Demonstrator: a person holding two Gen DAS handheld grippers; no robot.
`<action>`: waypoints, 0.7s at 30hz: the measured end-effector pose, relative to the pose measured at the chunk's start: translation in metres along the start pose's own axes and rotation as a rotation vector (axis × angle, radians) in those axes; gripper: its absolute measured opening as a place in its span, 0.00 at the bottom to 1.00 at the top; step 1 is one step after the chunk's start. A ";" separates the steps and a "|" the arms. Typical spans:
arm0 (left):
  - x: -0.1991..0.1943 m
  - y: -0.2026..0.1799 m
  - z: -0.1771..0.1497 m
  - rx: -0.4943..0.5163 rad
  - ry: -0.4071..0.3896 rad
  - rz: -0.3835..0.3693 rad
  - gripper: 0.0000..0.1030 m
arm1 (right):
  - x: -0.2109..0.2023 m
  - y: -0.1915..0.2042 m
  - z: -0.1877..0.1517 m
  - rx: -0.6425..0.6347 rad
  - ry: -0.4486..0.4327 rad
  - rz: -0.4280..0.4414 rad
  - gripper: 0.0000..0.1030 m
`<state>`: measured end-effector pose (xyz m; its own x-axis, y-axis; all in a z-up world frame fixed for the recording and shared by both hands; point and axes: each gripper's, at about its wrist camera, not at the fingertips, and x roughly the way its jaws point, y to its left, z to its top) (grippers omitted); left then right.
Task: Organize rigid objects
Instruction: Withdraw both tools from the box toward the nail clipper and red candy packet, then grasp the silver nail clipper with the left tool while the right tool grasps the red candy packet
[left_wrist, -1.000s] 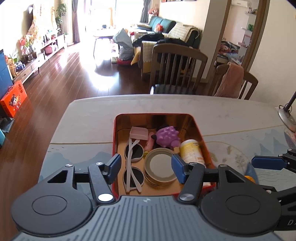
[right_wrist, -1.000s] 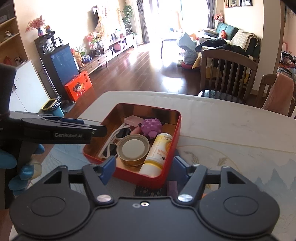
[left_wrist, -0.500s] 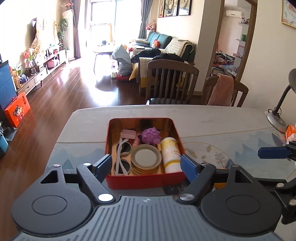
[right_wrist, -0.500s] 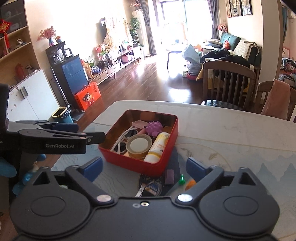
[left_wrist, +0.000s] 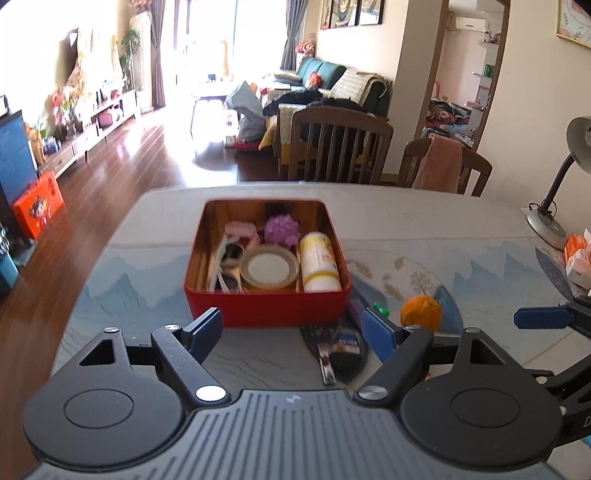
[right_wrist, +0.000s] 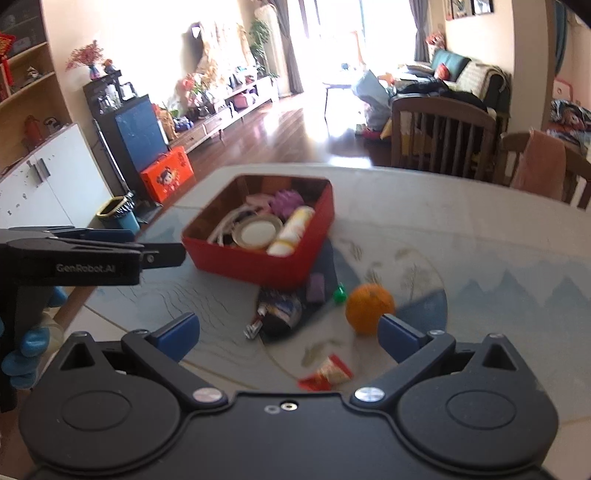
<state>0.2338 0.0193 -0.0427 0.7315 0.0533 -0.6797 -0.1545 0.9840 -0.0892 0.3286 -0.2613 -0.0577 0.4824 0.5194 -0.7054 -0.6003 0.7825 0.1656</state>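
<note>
A red tin box (left_wrist: 266, 310) (right_wrist: 258, 264) stands on the table. It holds white sunglasses (left_wrist: 223, 262), a round tape roll (left_wrist: 269, 267), a white and yellow bottle (left_wrist: 318, 264), a purple spiky ball (left_wrist: 281, 229) and a pink item (left_wrist: 240, 229). In front of it lie an orange (left_wrist: 421, 314) (right_wrist: 369, 304), a green pin (right_wrist: 340, 293), a small purple block (right_wrist: 317, 288), a dark tube (right_wrist: 279, 312) and a red wrapper (right_wrist: 327, 376). My left gripper (left_wrist: 293, 330) is open and empty, just before the box. My right gripper (right_wrist: 288, 334) is open and empty, above the loose items.
The table (left_wrist: 424, 229) has a mountain-print cover. A desk lamp (left_wrist: 554, 206) and orange packets (left_wrist: 578, 254) are at the right edge. Two wooden chairs (left_wrist: 332, 147) stand behind the far edge. The left gripper's side shows in the right wrist view (right_wrist: 88, 254).
Both grippers have pulled back and up from the box and opened wider. The loose items in front of the box have come into view.
</note>
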 end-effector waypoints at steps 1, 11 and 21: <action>0.003 -0.001 -0.003 -0.008 0.010 -0.011 0.80 | 0.002 -0.002 -0.003 0.008 0.006 -0.006 1.00; 0.040 -0.014 -0.034 -0.008 0.105 -0.004 0.80 | 0.029 -0.017 -0.030 0.042 0.084 -0.036 1.00; 0.074 -0.020 -0.049 0.034 0.162 0.009 0.80 | 0.054 -0.017 -0.037 0.065 0.126 -0.041 0.94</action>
<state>0.2586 -0.0048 -0.1271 0.6128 0.0366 -0.7894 -0.1360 0.9889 -0.0597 0.3417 -0.2590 -0.1241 0.4193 0.4420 -0.7930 -0.5373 0.8249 0.1757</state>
